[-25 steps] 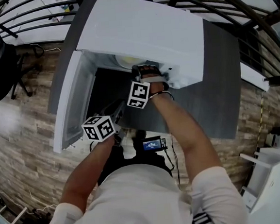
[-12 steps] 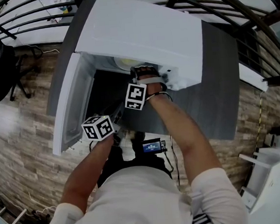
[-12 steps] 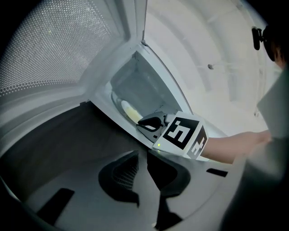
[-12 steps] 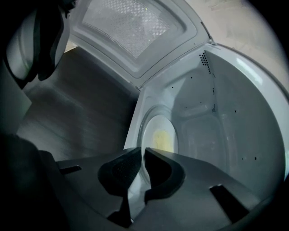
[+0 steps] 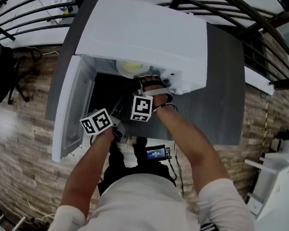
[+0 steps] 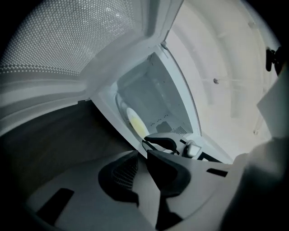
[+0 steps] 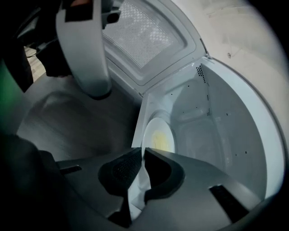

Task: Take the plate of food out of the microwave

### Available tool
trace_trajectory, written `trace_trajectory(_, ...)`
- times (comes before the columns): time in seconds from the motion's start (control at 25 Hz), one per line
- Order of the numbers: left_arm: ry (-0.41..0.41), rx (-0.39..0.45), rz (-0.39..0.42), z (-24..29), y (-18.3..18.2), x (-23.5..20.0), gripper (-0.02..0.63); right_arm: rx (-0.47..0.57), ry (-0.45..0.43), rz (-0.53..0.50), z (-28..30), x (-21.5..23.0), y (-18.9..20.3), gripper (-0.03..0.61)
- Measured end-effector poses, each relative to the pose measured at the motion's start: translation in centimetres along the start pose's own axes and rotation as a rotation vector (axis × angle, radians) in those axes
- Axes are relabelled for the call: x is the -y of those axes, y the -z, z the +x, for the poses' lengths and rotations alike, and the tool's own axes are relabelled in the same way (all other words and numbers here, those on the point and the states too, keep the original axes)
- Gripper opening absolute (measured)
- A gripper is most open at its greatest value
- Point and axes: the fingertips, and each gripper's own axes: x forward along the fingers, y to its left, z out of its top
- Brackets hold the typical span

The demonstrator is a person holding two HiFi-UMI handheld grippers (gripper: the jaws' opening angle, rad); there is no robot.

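**Head view.** White box-shaped microwave [image 5: 142, 32] on a dark grey table [image 5: 228, 95]. Its door [image 5: 69, 114] is swung wide to the left.
- Contents of the cavity: one white round plate [image 5: 130, 67] bearing a yellow patch of food [image 5: 132, 67].
- The right gripper [image 5: 151, 80] reaches into the opening, at the plate's near edge.
- The left gripper [image 5: 118, 112] hangs in front of the open door, apart from the plate.
- Surroundings: wood-plank floor [image 5: 21, 143] and a black chair [image 5: 2, 69].

**Left gripper view.** The left gripper [image 6: 141, 152] has its jaws a narrow slit apart, with nothing between them.
- Beyond them are the door's dotted mesh window [image 6: 67, 40] and the lit cavity with the plate [image 6: 135, 122].
- The right gripper [image 6: 163, 141] shows dark at the plate's rim, a meeting the head view leaves unclear.

**Right gripper view.** The right gripper [image 7: 142, 152] has just been closing its jaws, now down to a thin slit with the plate's near rim caught in it.
- The plate [image 7: 159, 135] lies on the cavity floor, with the food [image 7: 162, 140] at its middle.
- The left gripper's white body [image 7: 83, 49] crosses the upper left, before the mesh window [image 7: 144, 31].
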Motion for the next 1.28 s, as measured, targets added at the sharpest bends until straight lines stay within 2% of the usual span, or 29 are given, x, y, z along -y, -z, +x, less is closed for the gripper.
trace_trajectory(0.12, -0.003, 0.021, -0.038, 1.0, -1.1, -0.7, 0.048, 0.023, 0.006, 0.009, -0.6, 0.1, -0.2, 0.025)
trace_trajectory(0.2, -0.007, 0.028, -0.063, 1.8, -1.7, -1.2, 0.108, 0.031, 0.005, 0.002, -0.9, 0.0, -0.2, 0.025)
trace_trajectory(0.32, 0.008, 0.037, -0.096, 2.7, -2.3, -1.4, 0.149, 0.037, -0.002, -0.018, -1.5, -0.5, -0.1, 0.025)
trace_trajectory(0.84, 0.047, 0.069, -0.143, 4.8, -4.5, -1.6, 0.153, 0.132, 0.035, -0.015, -4.1, -1.2, -1.0, 0.021)
trace_trajectory(1.0, 0.054, 0.067, -0.162, 5.0, -4.5, -1.8, 0.153, 0.151, 0.030, -0.019, -5.0, -2.0, -1.2, 0.021)
trace_trajectory(1.28, 0.112, 0.044, -0.220, 5.6, -3.8, -1.2, 0.149, 0.162, 0.057, -0.040, -5.8, -2.5, -1.0, 0.021)
